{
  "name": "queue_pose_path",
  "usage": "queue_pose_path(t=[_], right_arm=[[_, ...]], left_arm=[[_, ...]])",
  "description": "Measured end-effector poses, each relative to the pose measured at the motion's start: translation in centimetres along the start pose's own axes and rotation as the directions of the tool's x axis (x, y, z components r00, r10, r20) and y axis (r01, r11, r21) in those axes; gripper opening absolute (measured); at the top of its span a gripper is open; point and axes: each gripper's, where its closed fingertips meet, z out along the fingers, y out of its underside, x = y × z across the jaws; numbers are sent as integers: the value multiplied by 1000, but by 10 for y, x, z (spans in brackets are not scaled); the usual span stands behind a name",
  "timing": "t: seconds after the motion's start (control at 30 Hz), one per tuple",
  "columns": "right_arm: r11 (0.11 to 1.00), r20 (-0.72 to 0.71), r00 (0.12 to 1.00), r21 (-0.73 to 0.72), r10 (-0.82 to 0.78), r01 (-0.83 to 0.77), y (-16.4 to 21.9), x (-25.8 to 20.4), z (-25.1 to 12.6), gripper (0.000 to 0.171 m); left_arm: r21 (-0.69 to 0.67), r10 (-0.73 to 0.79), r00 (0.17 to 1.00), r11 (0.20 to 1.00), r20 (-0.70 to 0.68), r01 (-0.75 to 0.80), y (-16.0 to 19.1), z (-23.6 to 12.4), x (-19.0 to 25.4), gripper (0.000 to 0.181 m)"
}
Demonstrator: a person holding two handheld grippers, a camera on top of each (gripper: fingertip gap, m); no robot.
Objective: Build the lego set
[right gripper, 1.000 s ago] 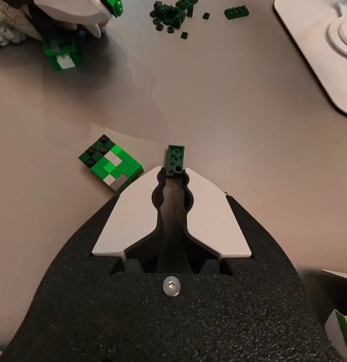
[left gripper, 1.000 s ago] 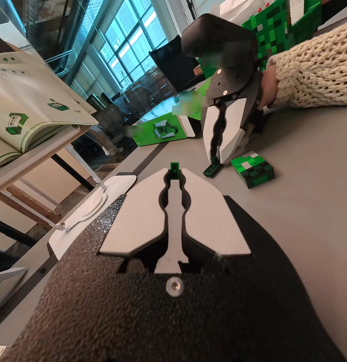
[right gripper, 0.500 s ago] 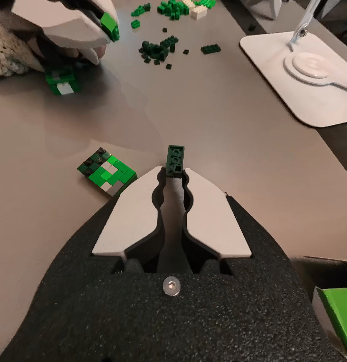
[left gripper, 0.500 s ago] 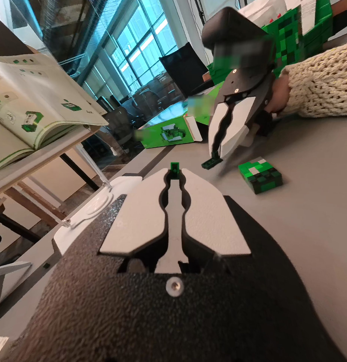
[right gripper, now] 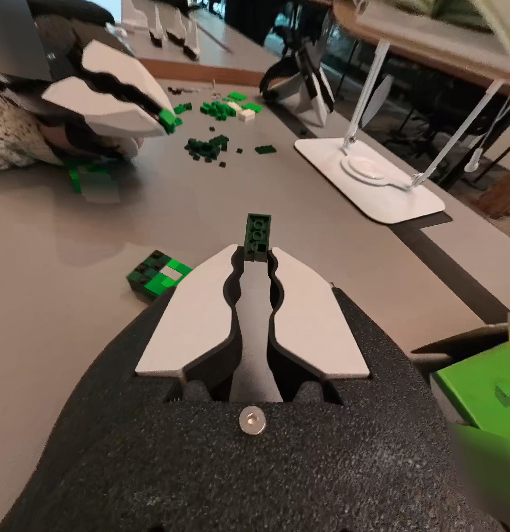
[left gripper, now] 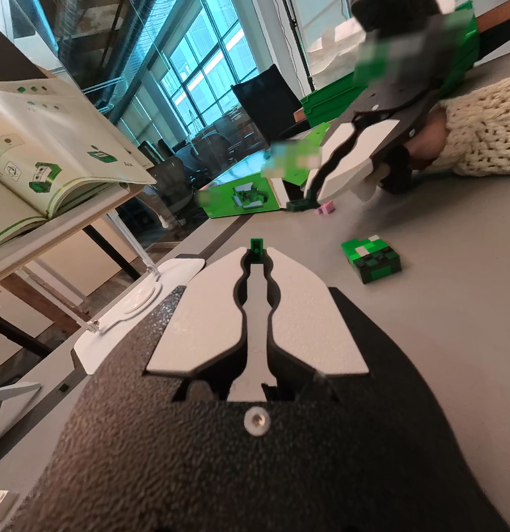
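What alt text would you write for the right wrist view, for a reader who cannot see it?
The right claw grips a dark green plate above a grey table. At upper left, the left claw holds a bright green brick; loose green bricks lie beyond.

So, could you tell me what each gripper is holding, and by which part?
The left gripper pinches a small bright green brick by its sides; the right gripper grips a dark green plate by one end.

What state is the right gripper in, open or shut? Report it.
Shut. The right gripper has its white fingertips clamped on one end of a dark green flat lego plate, which sticks out forward above the grey table.
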Motion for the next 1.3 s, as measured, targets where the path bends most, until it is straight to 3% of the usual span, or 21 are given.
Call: queue_pose_path(t=[0.27,0.67,0.9,1.1,1.2,1.3], right_arm=[[988,-74,994,138,76,-66,-18,-35,-31,15],[999,89,995,-19,40,-39,-3,-60,-15,15],[997,111,993,-79,30,-21,4,-64,-10,15],[995,127,991,-91,42,-31,5,-65,-9,15],[994,132,991,-107,25,-10,8,-68,-8,15],[992,131,991,-126,2,15,11,-70,-7,15]], left_arm=[[-5,5,1000,1000,-11,-5,1,0,2,8],[-27,44,999,999,-27,-45,3,1,8,8],[-52,49,997,997,-63,-52,-8,1,8,8],[-175,-59,941,985,-333,0,-29,11,43,8],[-246,-29,895,965,-446,-91,-27,25,58,8],[-324,-8,791,915,-611,-241,-15,30,75,8]])
